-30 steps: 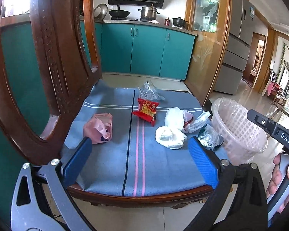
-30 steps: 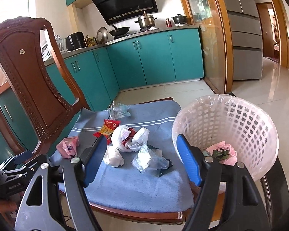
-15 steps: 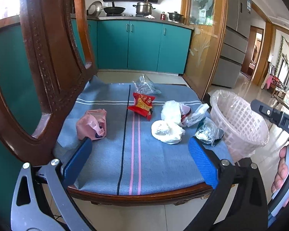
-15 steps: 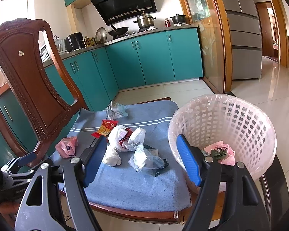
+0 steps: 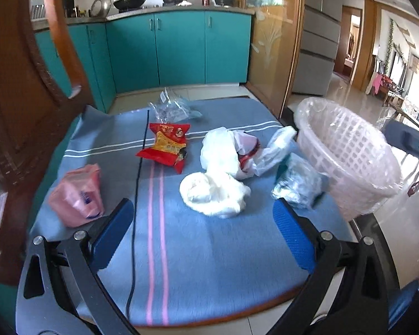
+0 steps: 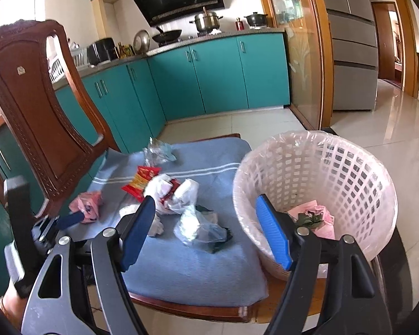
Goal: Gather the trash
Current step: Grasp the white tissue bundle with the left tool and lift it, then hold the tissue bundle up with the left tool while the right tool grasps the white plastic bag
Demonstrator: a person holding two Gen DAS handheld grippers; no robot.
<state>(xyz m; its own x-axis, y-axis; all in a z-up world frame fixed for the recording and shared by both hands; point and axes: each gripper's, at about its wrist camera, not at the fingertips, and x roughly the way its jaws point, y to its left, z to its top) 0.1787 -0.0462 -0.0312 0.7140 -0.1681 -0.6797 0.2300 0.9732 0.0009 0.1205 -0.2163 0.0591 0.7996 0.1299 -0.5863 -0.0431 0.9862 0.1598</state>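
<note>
Plastic and paper litter lies scattered on a blue striped cushion (image 5: pixel 198 251) covering the seat of a dark wooden chair (image 6: pixel 36 106). Items noted: a pink plastic bag (image 5: pixel 76 194) near the chair back, bearing blue print too blurred to read; a red and yellow snack wrapper (image 5: pixel 166 145) with printed characters and a small figure, not legible; a clear crumpled bag (image 5: pixel 171 109) at the far edge; a white bag with red contents (image 5: pixel 226 150); a white wad (image 5: pixel 212 192); and a clear bag with dark contents (image 5: pixel 297 181) nearest the basket. A white lattice basket (image 5: pixel 349 150), lined with clear film, stands just beside the cushion's edge and already holds pink and green scraps (image 6: pixel 314 217).

Left tongs (image 5: pixel 204 229) hang over the cushion's near part, jaws wide apart, nothing between them. Right tongs (image 6: pixel 205 229) likewise stand wide apart and empty, one finger in front of the basket rim. Teal cabinets (image 6: pixel 209 78) stand behind.
</note>
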